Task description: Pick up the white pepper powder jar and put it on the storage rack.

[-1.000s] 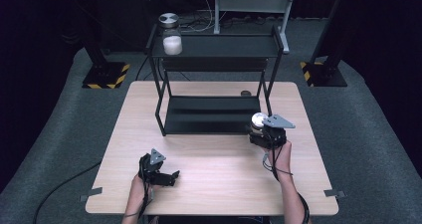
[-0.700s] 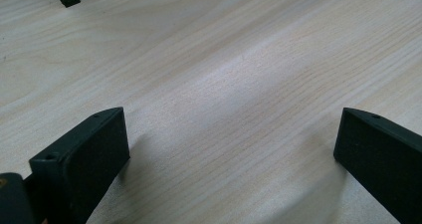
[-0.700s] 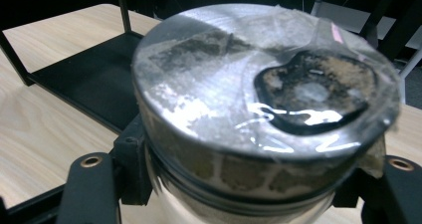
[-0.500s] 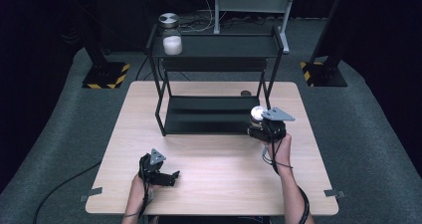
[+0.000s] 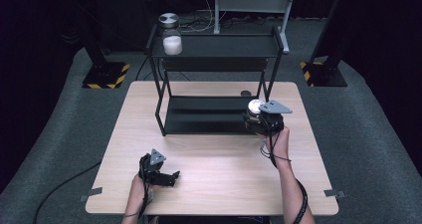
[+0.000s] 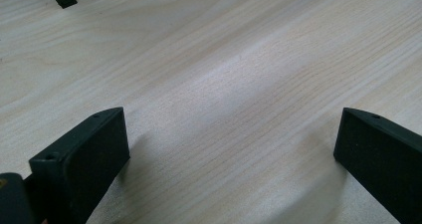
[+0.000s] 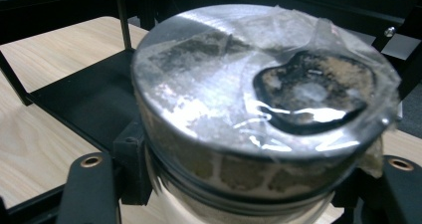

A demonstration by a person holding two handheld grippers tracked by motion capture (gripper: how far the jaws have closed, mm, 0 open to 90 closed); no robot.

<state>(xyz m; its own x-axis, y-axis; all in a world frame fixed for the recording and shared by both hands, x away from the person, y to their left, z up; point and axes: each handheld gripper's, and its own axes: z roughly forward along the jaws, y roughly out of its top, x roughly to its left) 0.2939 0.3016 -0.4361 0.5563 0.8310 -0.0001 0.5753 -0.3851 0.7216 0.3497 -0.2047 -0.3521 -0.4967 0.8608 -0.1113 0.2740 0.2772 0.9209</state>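
Note:
My right gripper [image 5: 260, 120] is shut on a jar with a shiny metal lid [image 5: 255, 106], held just off the table at the right front corner of a black two-level rack [image 5: 209, 115]. In the right gripper view the jar [image 7: 259, 84] sits close up between the jaws, its lid covered in crinkled clear tape with a dark stain. Near the table's front left, my left gripper [image 5: 166, 176] rests low and open. The left gripper view has its wide-apart jaws over bare wood [image 6: 229, 154], nothing between them.
A second jar [image 5: 172, 41] with white contents and a metal lid stands on the rack's top shelf at its left end. A small dark object [image 5: 245, 92] lies on the wooden table [image 5: 224, 184] behind the rack. Black stands with striped bases flank the table.
My right gripper has risen a little with the jar and drifted toward the rack's right front corner. The left gripper has stayed where it was.

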